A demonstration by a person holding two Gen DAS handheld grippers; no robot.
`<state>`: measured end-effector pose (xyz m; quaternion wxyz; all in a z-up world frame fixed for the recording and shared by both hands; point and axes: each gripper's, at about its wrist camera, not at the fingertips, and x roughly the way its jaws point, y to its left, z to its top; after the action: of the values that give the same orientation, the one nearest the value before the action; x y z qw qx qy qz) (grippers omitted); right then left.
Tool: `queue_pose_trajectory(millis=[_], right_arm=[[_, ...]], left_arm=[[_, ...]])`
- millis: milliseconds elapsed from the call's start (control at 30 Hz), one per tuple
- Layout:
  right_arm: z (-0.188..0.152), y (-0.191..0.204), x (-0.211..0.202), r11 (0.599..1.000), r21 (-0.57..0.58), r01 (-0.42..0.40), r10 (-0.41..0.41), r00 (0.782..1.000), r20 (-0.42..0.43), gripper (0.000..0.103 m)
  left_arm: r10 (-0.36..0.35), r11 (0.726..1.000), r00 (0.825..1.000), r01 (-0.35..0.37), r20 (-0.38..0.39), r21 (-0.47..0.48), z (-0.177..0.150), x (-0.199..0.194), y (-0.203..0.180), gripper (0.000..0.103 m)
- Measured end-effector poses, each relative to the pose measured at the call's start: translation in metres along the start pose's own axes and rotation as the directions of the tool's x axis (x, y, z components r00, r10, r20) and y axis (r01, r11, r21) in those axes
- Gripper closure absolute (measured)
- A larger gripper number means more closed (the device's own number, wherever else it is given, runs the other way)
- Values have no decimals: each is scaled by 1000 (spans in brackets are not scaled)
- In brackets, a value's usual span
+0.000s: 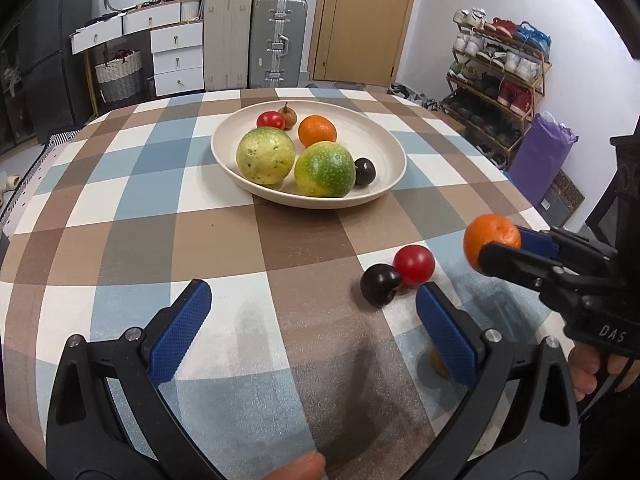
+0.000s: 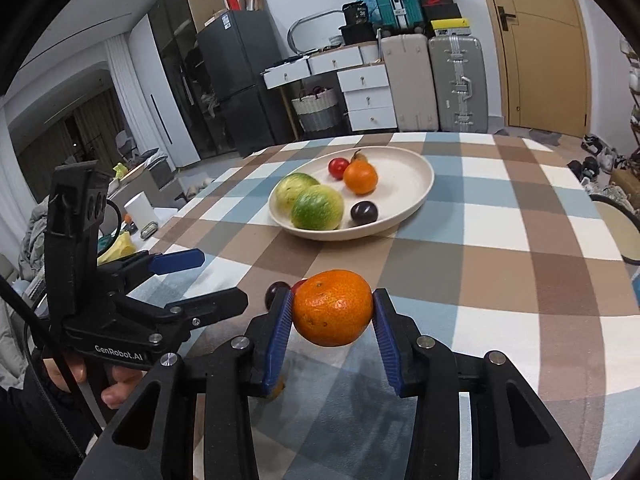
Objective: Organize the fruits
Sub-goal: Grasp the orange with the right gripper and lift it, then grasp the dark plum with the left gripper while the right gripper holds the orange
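My right gripper (image 2: pixel 332 314) is shut on a mandarin orange (image 2: pixel 332 304), held a little above the checked tablecloth; the left wrist view shows the same mandarin (image 1: pixel 486 234) at the right. A red tomato (image 1: pixel 414 265) and a dark plum (image 1: pixel 379 284) lie touching on the cloth just below it. My left gripper (image 1: pixel 312 292) stands open over bare cloth, the plum just beyond its right fingertip. The cream plate (image 1: pixel 384 136) at the table's middle holds two green-yellow fruits, an orange, a tomato, a small brown fruit and a dark plum.
A small brown fruit (image 1: pixel 438 364) lies half hidden behind the left gripper's right finger. The round table's edge curves close on the right. Suitcases (image 1: pixel 278 42), drawers and a shoe rack (image 1: pixel 500 68) stand beyond the table.
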<state>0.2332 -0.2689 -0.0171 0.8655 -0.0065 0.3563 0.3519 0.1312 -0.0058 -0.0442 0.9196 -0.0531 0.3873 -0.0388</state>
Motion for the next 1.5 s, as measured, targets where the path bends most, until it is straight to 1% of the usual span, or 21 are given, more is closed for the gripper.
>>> queue_pose_trajectory(millis=[100, 200, 267, 333, 400, 467, 533, 567, 633, 667, 733, 767, 833, 967, 1067, 1100, 1167, 1267, 1300, 1400, 1500], right_arm=[[0, -7, -1, 999, 29, -16, 16, 1000, 4, 62], [0, -13, -2, 998, 62, -22, 22, 1000, 3, 62], [1, -13, -2, 999, 52, -14, 14, 1000, 2, 62], [4, -13, -3, 999, 49, -24, 24, 1000, -3, 62], [10, -13, -4, 999, 28, -22, 22, 1000, -1, 62], [16, -15, -3, 1000, 8, -8, 8, 1000, -5, 62], [20, -19, 0, 1000, 2, -4, 4, 1000, -5, 62], [21, -21, 1, 1000, 4, -10, 10, 1000, -4, 62], [21, -24, 3, 1000, 14, -17, 17, 1000, 0, 62], [19, -25, 3, 1000, 20, -23, 23, 1000, 5, 62], [16, -27, 5, 999, 34, -35, 35, 999, -1, 62], [15, -27, 6, 999, 34, -35, 36, 999, -11, 62], [15, -26, 7, 999, 28, -36, 36, 999, -13, 62], [15, -25, 6, 999, 27, -44, 44, 999, -11, 62], [15, -25, 7, 999, 30, -46, 46, 999, -12, 62], [15, -25, 7, 999, 29, -45, 46, 999, -16, 62], [14, -24, 8, 999, 23, -42, 42, 999, -22, 62], [14, -23, 10, 999, 17, -44, 45, 999, -25, 62], [13, -23, 10, 999, 18, -44, 45, 999, -26, 62], [13, -24, 11, 999, 23, -41, 42, 999, -32, 62], [12, -25, 12, 999, 27, -42, 43, 998, -37, 62]], left_arm=[[-1, 1000, 1000, 1, -20, 10, 4, 8, -4, 1], [0, 1000, 998, 2, -59, 29, 5, 17, -7, 1], [-15, 999, 998, 18, -67, 44, 7, 19, -9, 1], [-26, 998, 998, 29, -65, 54, 9, 21, -10, 1], [-50, 996, 994, 57, -95, 68, 11, 28, -13, 1], [-62, 994, 991, 71, -115, 79, 13, 33, -13, 5], [-53, 994, 991, 64, -120, 87, 13, 35, -15, 11], [-58, 994, 991, 69, -124, 89, 13, 36, -16, 13], [-72, 991, 990, 84, -119, 101, 12, 36, -17, 22], [-76, 991, 990, 88, -119, 105, 12, 36, -18, 23], [-91, 988, 989, 104, -117, 116, 12, 35, -20, 30], [-102, 986, 988, 116, -118, 123, 12, 35, -22, 30], [-118, 981, 985, 135, -128, 141, 11, 36, -26, 36], [-125, 978, 982, 146, -140, 150, 11, 38, -29, 38], [-149, 975, 979, 169, -140, 145, 11, 37, -29, 45], [-152, 974, 978, 172, -141, 145, 11, 37, -28, 50], [-153, 974, 978, 173, -141, 148, 12, 38, -28, 54], [-164, 971, 976, 185, -141, 150, 12, 37, -28, 67], [-172, 969, 975, 194, -143, 152, 11, 37, -29, 77], [-169, 969, 976, 189, -134, 156, 11, 35, -29, 80], [-173, 969, 978, 190, -118, 155, 11, 31, -28, 80]])
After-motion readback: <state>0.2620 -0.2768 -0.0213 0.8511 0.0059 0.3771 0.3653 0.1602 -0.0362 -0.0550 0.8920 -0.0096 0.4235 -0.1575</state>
